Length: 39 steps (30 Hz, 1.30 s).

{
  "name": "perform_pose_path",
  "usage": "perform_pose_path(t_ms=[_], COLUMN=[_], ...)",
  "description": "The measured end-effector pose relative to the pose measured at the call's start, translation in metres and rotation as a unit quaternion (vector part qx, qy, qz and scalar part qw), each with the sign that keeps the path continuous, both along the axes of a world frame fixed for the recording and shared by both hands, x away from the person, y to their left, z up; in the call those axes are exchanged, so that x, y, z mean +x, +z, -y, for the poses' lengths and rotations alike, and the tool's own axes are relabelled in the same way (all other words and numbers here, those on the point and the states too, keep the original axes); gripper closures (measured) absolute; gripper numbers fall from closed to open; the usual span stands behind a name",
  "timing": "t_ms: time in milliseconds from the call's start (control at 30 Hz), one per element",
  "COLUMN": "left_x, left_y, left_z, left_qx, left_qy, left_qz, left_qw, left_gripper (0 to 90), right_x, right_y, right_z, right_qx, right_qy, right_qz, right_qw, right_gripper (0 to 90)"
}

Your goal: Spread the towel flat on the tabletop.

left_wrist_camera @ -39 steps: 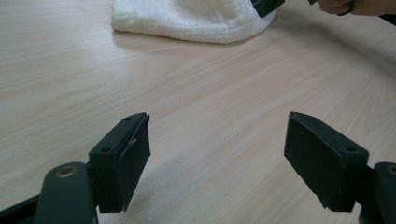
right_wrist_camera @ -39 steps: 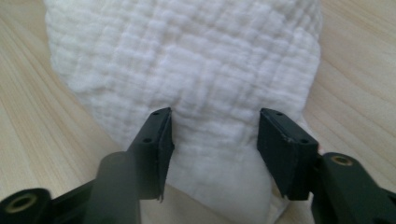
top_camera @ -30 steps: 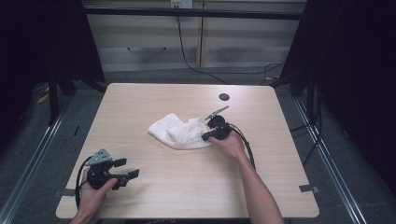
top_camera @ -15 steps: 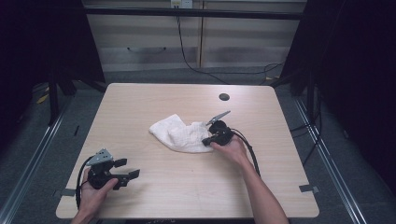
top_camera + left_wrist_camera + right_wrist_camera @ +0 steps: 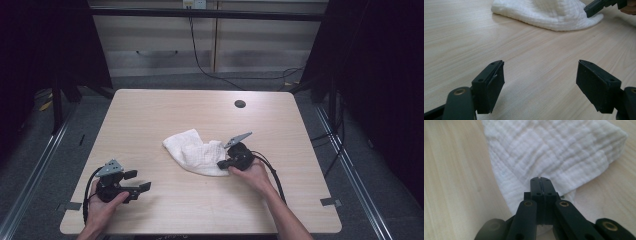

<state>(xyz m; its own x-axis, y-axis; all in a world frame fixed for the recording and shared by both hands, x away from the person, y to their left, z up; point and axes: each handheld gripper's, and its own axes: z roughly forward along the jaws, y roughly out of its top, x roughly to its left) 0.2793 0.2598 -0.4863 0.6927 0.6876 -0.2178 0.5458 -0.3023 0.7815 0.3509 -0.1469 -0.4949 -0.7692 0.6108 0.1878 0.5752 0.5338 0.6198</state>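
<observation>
A white cloth (image 5: 196, 156), crumpled into a loose heap, is seen at the middle of the pale wooden worktop (image 5: 165, 110), with its edge at about four o'clock taken up by the right tool (image 5: 223, 164). In the right gripper view the jaws are pressed flat together with the cloth's (image 5: 554, 152) edge at and under their tips, so a thin fold is judged to be pinched, though how much fabric is caught cannot be told. The left tool (image 5: 143, 181) is held low near the worktop's eight o'clock corner, well apart from the cloth, its jaws spread wide with nothing between them, as the left gripper view shows (image 5: 540, 82).

The main risk is judged to lie in that shallow grip: if only a single layer is held near the hem, it may slip free as soon as the cloth is pulled or lifted. Should the pull be made across the worktop, the heap may be dragged along bunched rather than spread. With the far side unpinned, nothing is anchored against such sliding.
</observation>
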Motion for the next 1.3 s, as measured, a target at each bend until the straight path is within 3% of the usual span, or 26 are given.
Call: perform_pose_path(t_ms=[667,1000,1067,1100,1200,1233,1267,1300], left_x=[0.006,0.035,0.043,0.049,0.054,0.056,0.059,0.059], left_y=[0.011,0.014,0.01,0.008,0.006,0.002,-0.005,-0.005], left_z=[0.019,0.035,0.038,0.044,0.049,0.051,0.057,0.057], left_qx=[0.0,0.008,0.002,0.007,0.01,0.005,0.015,0.015], left_qy=[-0.009,-0.014,-0.009,-0.021,-0.025,-0.028,-0.03,-0.03], left_qz=[0.0,-0.003,-0.011,-0.017,-0.015,-0.024,-0.034,-0.034], left_qw=[1.0,0.9999,0.9999,0.9996,0.9995,0.9993,0.9989,0.9989], left_gripper=[27.1,37.7,39.7,40.8,43.7,43.8,44.9,48.0], right_x=[-0.049,-0.07,-0.075,-0.076,-0.079,-0.078,-0.079,-0.079], right_y=[-0.001,0.001,0.001,0.0,-0.001,-0.001,-0.001,-0.001], right_z=[0.004,0.009,0.012,0.013,0.015,0.016,0.017,0.017], right_qx=[0.02,0.014,0.016,0.015,0.024,0.026,0.025,0.025], right_qy=[0.028,0.043,0.045,0.044,0.042,0.044,0.041,0.041], right_qz=[-0.003,-0.006,-0.007,-0.005,-0.008,-0.002,-0.003,-0.003], right_qw=[0.9994,0.9989,0.9989,0.9989,0.9988,0.9987,0.9988,0.9988], right_gripper=[90.0,90.0,90.0,90.0,90.0,90.0,90.0,90.0])
